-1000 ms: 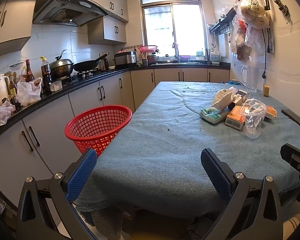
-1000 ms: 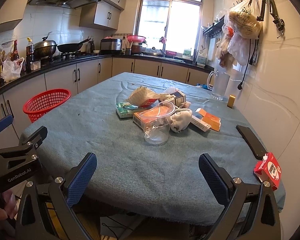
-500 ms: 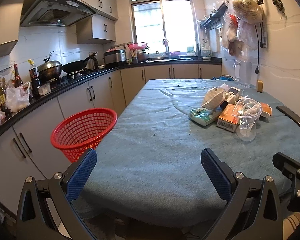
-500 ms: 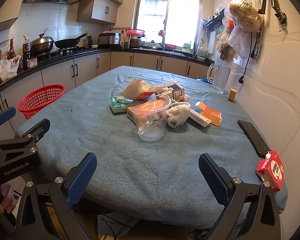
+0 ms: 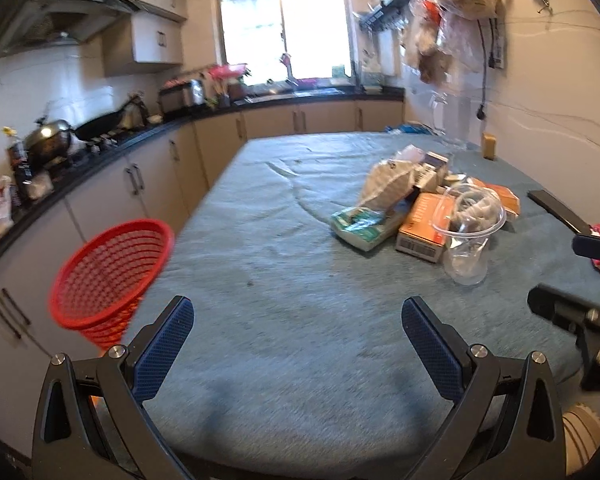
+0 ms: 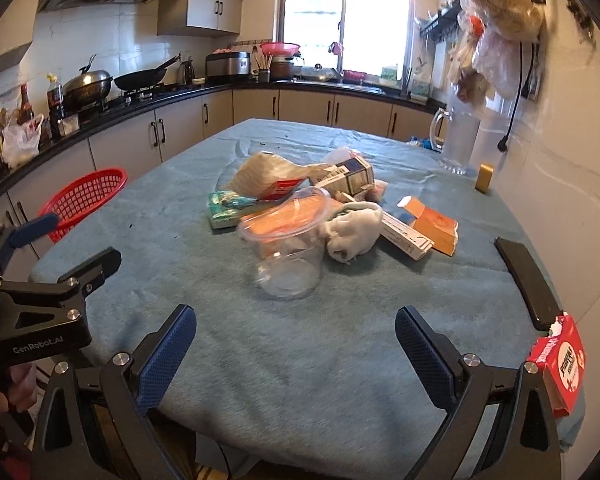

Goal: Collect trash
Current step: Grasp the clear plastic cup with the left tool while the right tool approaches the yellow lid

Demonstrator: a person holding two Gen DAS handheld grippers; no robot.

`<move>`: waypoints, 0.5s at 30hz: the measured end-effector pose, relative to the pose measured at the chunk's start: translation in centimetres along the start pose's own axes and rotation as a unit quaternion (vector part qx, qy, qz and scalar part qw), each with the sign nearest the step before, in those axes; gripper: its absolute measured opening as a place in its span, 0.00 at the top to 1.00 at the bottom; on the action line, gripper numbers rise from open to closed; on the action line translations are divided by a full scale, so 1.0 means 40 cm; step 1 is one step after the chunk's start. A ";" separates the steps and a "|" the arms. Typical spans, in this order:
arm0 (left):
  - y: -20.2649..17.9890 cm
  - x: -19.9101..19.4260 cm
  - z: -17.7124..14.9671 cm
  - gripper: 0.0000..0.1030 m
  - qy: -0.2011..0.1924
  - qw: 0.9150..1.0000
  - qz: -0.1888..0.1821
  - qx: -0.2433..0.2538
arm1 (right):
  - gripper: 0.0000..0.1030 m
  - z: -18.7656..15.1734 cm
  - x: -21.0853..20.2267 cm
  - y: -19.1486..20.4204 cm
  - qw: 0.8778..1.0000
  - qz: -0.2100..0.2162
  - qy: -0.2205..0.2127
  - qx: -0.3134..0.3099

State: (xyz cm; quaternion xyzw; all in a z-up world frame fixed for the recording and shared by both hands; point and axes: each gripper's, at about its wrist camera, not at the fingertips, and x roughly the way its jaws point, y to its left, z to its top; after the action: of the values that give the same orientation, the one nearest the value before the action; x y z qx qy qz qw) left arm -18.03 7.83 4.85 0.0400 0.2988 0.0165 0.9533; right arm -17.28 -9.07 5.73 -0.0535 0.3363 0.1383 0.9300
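A heap of trash lies mid-table: a clear plastic cup [image 6: 288, 248] [image 5: 468, 240] in front, a crumpled white tissue [image 6: 354, 232], an orange box [image 5: 422, 224], a green tissue pack [image 6: 228, 206] [image 5: 360, 226], a paper bag [image 6: 268, 174], a carton [image 6: 350, 176] and orange-white boxes [image 6: 432, 226]. A red mesh basket [image 5: 110, 276] [image 6: 84, 200] stands off the table's left edge. My left gripper [image 5: 298, 352] is open and empty over the near table. My right gripper [image 6: 296, 358] is open and empty, short of the cup.
The table [image 6: 300, 360] has a blue-grey cloth. A black phone [image 6: 526, 280] and a red packet [image 6: 560, 360] lie at its right edge. A clear jug [image 6: 458, 140] and a small yellow block [image 6: 484, 176] stand at the back right. Kitchen counters run along the left wall.
Both grippers have moved forward toward the table and the trash heap, which looms larger. The left view has swung right, so the red basket sits further left. Both jaws stay open.
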 end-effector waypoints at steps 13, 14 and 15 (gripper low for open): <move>-0.004 0.156 0.105 0.20 0.071 0.992 -0.106 -0.021 | 0.19 0.067 0.041 -0.139 0.996 0.064 0.023 0.061; -0.013 0.164 0.111 0.20 0.076 0.990 -0.119 -0.020 | 0.19 0.073 0.041 -0.146 0.996 0.064 0.021 0.065; -0.022 0.169 0.115 0.20 0.079 0.988 -0.129 -0.019 | 0.19 0.079 0.041 -0.156 0.995 0.064 0.020 0.071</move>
State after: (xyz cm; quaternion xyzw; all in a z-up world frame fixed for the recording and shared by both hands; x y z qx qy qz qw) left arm -9.84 7.02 4.68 -0.0184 0.3753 -0.0982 0.9215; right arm -12.30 -14.07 7.14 0.0313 0.3666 0.1720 0.9138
